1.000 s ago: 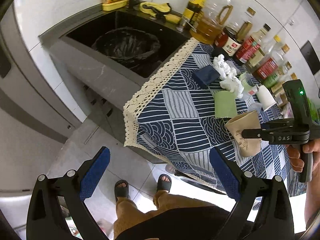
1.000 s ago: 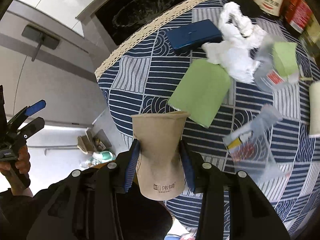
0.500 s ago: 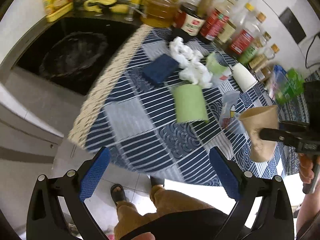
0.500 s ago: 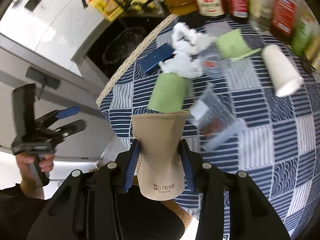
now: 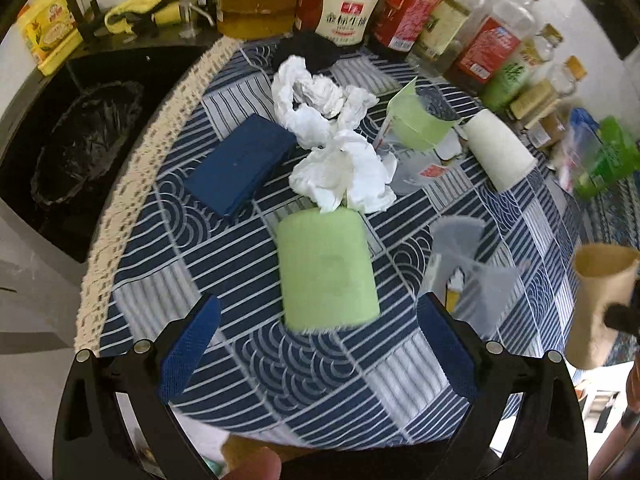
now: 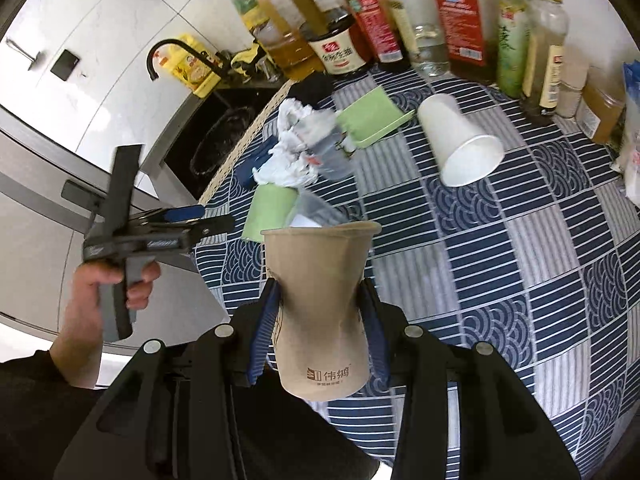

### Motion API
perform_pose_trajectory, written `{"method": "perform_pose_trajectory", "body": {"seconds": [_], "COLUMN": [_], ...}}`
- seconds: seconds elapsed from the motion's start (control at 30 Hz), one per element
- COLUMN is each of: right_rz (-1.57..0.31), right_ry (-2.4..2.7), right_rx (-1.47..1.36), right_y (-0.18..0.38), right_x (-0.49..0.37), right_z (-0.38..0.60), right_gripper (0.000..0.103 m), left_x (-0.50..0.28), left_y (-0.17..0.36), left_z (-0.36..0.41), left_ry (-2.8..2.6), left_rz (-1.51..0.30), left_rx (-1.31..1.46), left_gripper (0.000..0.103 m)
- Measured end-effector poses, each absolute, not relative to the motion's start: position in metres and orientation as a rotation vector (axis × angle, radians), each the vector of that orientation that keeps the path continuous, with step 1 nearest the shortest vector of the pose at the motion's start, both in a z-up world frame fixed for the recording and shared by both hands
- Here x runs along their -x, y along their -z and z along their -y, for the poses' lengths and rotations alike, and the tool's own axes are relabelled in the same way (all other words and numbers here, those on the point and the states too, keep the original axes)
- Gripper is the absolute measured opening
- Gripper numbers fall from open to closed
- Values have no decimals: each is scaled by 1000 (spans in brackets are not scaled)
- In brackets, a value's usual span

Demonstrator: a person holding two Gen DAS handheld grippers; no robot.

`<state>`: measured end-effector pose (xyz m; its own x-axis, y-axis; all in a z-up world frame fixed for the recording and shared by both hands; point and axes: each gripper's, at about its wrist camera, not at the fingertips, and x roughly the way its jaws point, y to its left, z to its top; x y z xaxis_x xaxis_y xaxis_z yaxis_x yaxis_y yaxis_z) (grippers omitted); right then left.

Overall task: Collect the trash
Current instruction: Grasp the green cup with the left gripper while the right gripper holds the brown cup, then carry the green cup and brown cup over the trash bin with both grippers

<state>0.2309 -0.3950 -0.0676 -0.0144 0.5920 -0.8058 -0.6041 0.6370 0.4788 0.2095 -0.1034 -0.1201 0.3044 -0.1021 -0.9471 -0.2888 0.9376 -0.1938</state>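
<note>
Right gripper (image 6: 318,312): pinching brown paper cup (image 6: 320,304) at mid-body, walls dented inward, mouth pointing away, held above near edge of counter (image 6: 520,280).
Left gripper (image 5: 316,344): spread wide, empty, hovering over green paper cup (image 5: 326,270) lying on its side on the patterned cloth.
Remaining trash on counter: crumpled white tissues (image 5: 336,148) just beyond green cup; clear plastic bag (image 5: 464,264) to its right; white paper cup (image 5: 498,154) on its side at far right; green carton (image 5: 416,122) beside tissues; blue packet (image 5: 240,162) to left.
Destination, judged: black-lined bin (image 5: 80,144) in sink recess, far left.
Handling advice: straddle green cup across its round body, pads square to the sides; close gently to avoid crushing or rolling it. Keep brown cup level; avoid squeezing further.
</note>
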Motion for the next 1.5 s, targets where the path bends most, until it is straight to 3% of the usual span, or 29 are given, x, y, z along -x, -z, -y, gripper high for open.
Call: {"method": "perform_pose_trajectory", "body": {"seconds": [0.07, 0.4, 0.47, 0.67, 0.77, 1.5], "right_rz": [-1263, -1271, -1278, -1286, -1281, -1319], "right_ry": [-964, -1039, -1052, -1089, -1102, -1203], "right_rx": [3, -80, -89, -97, -94, -55], "right_y": [69, 87, 90, 97, 98, 102], "right_x": [-237, -264, -267, -271, -271, -270], "right_z": [401, 420, 421, 418, 416, 377], "right_gripper": [42, 42, 42, 42, 42, 42], "left_x": [-220, -253, -256, -258, -257, -192], "left_y": [126, 157, 164, 174, 180, 142], "left_z": [105, 114, 112, 117, 120, 94], "left_ry": [-129, -225, -245, -264, -261, -306], "left_rz": [-1285, -1449, -1485, -1535, -1558, -1461], "left_rx": [371, 344, 360, 357, 361, 448], "left_gripper": [88, 87, 79, 76, 69, 65]}}
